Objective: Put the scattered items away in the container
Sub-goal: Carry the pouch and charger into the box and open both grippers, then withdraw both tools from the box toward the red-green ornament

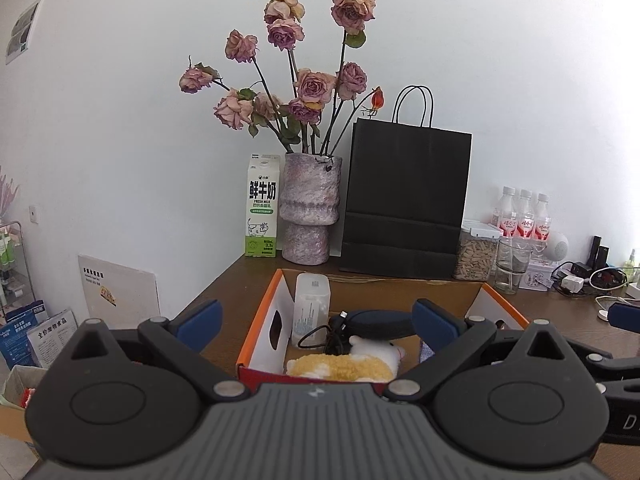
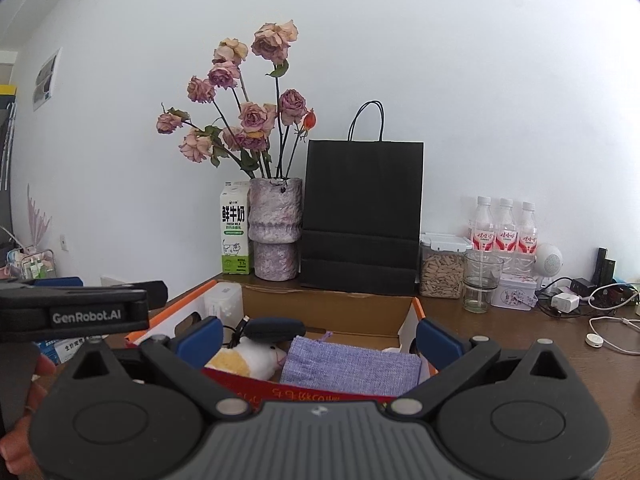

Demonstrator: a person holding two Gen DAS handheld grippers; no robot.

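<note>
An open cardboard box (image 1: 262, 322) with orange rims sits on the brown table; it also shows in the right wrist view (image 2: 332, 312). Inside lie a yellow-and-white plush toy (image 1: 344, 366) (image 2: 244, 358), a white bottle (image 1: 310, 308), a black case with a cable (image 1: 376, 322) (image 2: 274, 328) and a purple cloth pouch (image 2: 352, 366). My left gripper (image 1: 318, 322) is open and empty above the box's near side. My right gripper (image 2: 320, 340) is open and empty, also at the box's near edge.
Behind the box stand a milk carton (image 1: 261, 206), a vase of dried roses (image 1: 310, 208) and a black paper bag (image 1: 406, 200). To the right are a seed jar (image 2: 442, 266), a glass (image 2: 480, 280), three bottles (image 2: 505, 226), a white tin (image 2: 514, 292) and chargers with cables (image 2: 592, 300).
</note>
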